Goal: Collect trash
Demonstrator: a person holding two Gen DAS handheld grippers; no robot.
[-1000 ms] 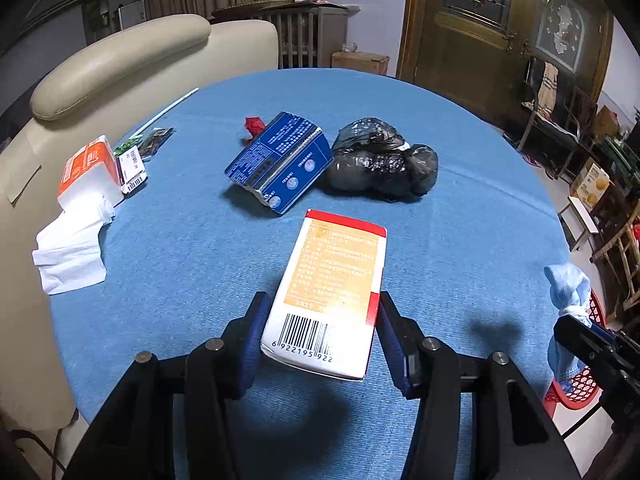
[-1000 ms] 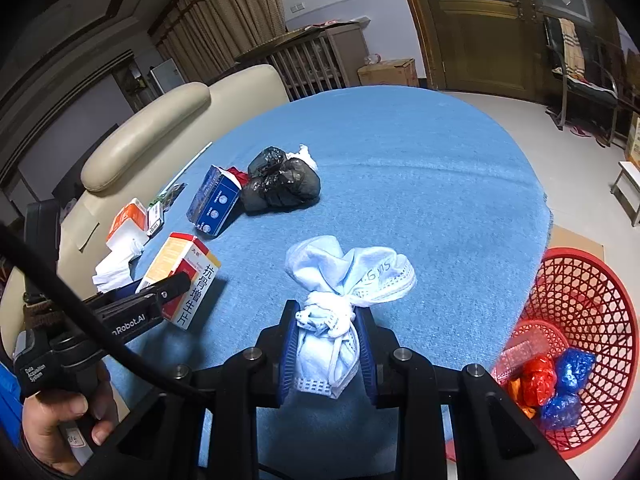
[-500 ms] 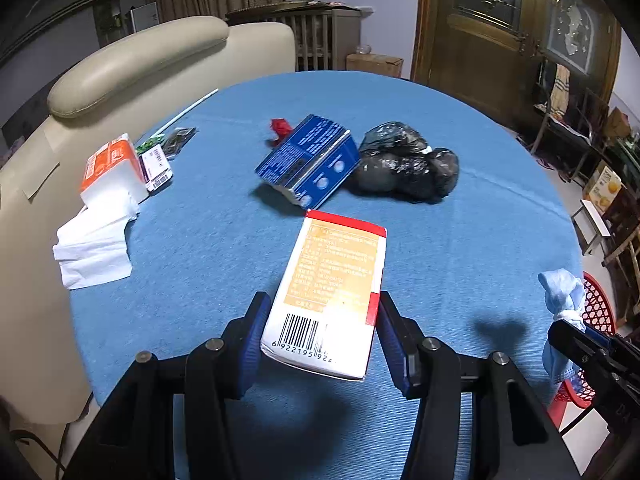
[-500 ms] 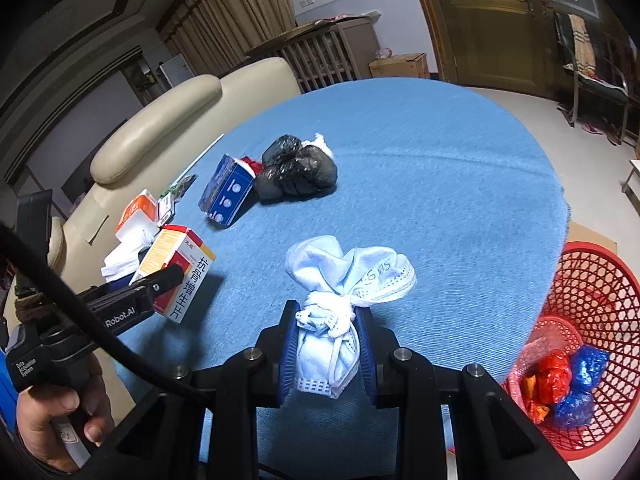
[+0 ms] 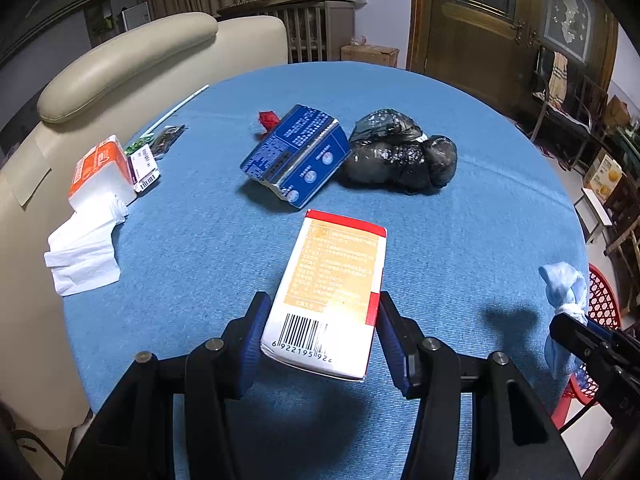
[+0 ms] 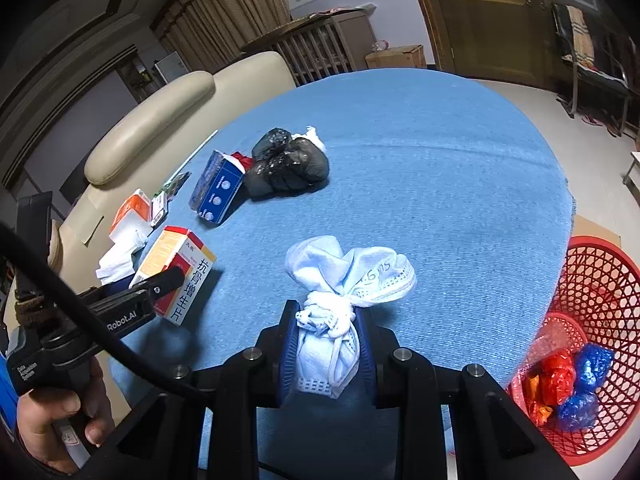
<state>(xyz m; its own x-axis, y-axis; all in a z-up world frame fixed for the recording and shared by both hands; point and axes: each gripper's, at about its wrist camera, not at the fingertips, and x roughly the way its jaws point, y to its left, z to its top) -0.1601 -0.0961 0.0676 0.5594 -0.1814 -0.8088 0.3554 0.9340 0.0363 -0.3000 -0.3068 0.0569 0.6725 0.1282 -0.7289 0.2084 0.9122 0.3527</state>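
Observation:
My left gripper (image 5: 320, 308) is shut on an orange-and-white medicine box (image 5: 332, 292) and holds it above the blue round table (image 5: 480, 216); the box also shows in the right wrist view (image 6: 176, 268). My right gripper (image 6: 326, 328) is shut on a knotted bundle of light-blue face masks (image 6: 344, 280), held above the table's near edge. A red mesh trash basket (image 6: 592, 292) stands on the floor at the right, with red and blue wrappers inside. On the table lie a blue carton (image 5: 298, 154), a black plastic bag (image 5: 404, 156), and a small red wrapper (image 5: 267, 119).
At the table's left edge lie an orange tissue pack (image 5: 100, 168), loose white tissues (image 5: 82, 250), a small barcode packet (image 5: 144, 164) and a white straw (image 5: 176, 110). A cream sofa (image 5: 120, 60) stands behind the table. The basket edge shows in the left wrist view (image 5: 604, 300).
Both grippers have pulled back and risen a little with their loads; the table items look farther off. The basket shows more fully in the right wrist view.

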